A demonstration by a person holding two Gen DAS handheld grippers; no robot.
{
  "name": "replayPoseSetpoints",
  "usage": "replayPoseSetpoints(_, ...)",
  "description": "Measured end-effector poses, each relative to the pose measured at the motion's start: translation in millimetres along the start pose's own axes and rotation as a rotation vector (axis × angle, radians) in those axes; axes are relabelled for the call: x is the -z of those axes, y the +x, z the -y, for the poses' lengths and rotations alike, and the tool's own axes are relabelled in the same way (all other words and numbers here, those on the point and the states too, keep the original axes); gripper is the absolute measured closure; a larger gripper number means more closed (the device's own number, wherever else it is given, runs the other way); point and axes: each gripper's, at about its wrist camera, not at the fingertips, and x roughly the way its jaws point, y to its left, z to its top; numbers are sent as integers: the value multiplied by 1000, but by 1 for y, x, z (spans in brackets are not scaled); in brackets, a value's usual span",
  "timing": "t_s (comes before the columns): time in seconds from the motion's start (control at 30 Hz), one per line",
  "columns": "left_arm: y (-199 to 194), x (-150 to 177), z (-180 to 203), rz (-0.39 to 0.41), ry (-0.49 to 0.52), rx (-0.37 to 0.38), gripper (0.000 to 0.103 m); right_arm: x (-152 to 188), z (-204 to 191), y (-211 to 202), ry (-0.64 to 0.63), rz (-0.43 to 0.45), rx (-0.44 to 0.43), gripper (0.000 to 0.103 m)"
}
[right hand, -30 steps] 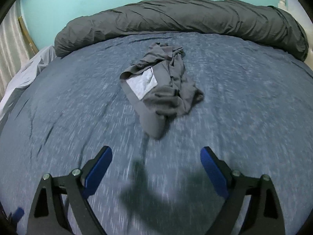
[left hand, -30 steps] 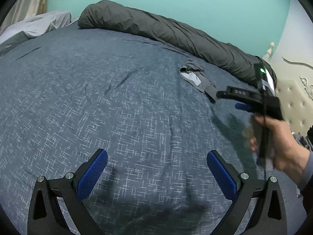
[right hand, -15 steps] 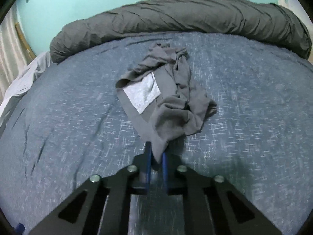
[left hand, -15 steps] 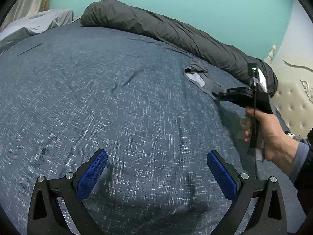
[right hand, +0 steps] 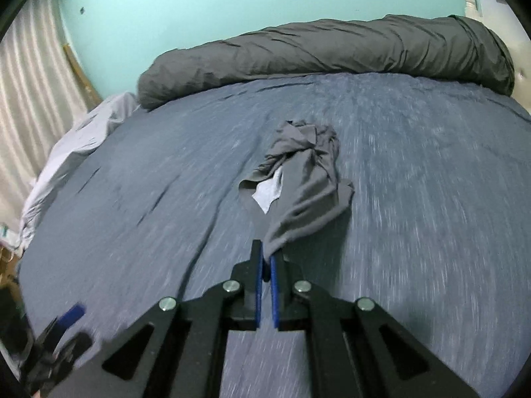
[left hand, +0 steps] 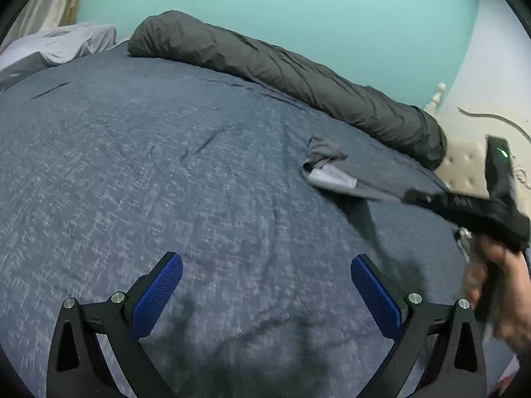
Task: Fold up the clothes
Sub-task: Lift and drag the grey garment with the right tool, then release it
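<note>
Garment, grey (right hand: 307, 185): one crumpled piece of clothing with a pale inner patch showing, lying on the bed (right hand: 431, 182) near the middle of the right wrist view and stretched toward the camera; which kind of garment it is cannot be told. Right claw (right hand: 266, 258): blue-padded fingers (right hand: 257, 285) drawn together and clamped on the near end of the garment, which rises off the cover into the grip at 6 o'clock of the cloth heap. In the left wrist view the same claw (left hand: 410, 195) enters from 3 o'clock, held in a person's hand (left hand: 507, 285), with a green light on its housing and the garment (left hand: 335, 172) trailing from its tip toward 10 o'clock. Left claw (left hand: 265, 298): fingers (left hand: 156, 295) wide apart, holding nothing, poised over bare cover at 6 o'clock of its own view, well apart from the garment. Bed cover: dark blue with a fine white fleck, lightly creased. Duvet, dark grey, rolled (right hand: 332, 49): lies along the far edge of the bed at 12 o'clock, against a turquoise wall (right hand: 232, 0). Sheet, pale grey (right hand: 76, 146): bunched at the bed's edge at 9 o'clock in the right wrist view. Both views show motion blur.
</note>
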Motion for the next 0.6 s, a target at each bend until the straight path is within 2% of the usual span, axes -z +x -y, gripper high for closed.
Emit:
replayPoseSetpoints(0.23,-32,27,10,-24,43,32,0,69,-11,-47,30,-49,-41,99)
replayPoseSetpoints(0.4,-46,33,3,-23,36,38,0,117,-18,-80,52,-82,-69,99)
replayPoseSetpoints(0.6,-45,31,-5,-15,28,38,0,143,-24,-84,40,-154,-97,99)
